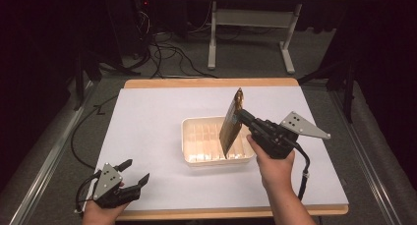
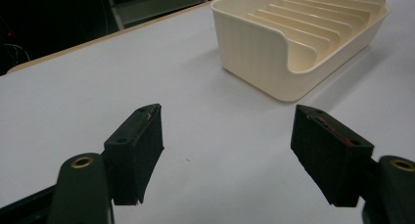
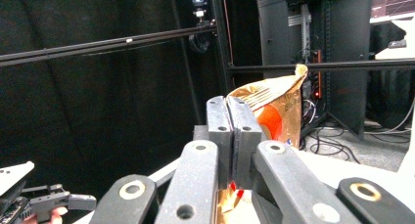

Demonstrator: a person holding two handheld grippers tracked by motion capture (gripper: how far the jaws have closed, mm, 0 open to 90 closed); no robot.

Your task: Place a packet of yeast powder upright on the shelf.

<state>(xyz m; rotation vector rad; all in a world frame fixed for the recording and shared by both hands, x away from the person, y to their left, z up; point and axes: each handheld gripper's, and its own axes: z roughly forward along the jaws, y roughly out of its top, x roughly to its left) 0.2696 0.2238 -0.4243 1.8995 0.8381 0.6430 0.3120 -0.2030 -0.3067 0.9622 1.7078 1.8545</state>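
Note:
A flat gold snack packet (image 1: pixel 231 125) stands on edge above the right half of a cream ribbed tray (image 1: pixel 186 136), its lower end down among the ribs. My right gripper (image 1: pixel 241 116) is shut on the packet's edge from the right. In the right gripper view the jaws press together at the right gripper (image 3: pixel 232 136), with the gold and orange packet (image 3: pixel 279 106) sticking up behind them. My left gripper (image 1: pixel 132 172) rests open near the table's front left corner. In the left gripper view its jaws stand wide apart over bare white table, and the cream tray (image 2: pixel 254 53) lies ahead to the right.
The white table top (image 1: pixel 157 112) has a wooden edge at front and back. Black cables (image 1: pixel 167 53) and a grey table frame (image 1: pixel 246 33) lie on the floor beyond it. A dark equipment rack (image 3: pixel 313 43) stands behind the packet in the right gripper view.

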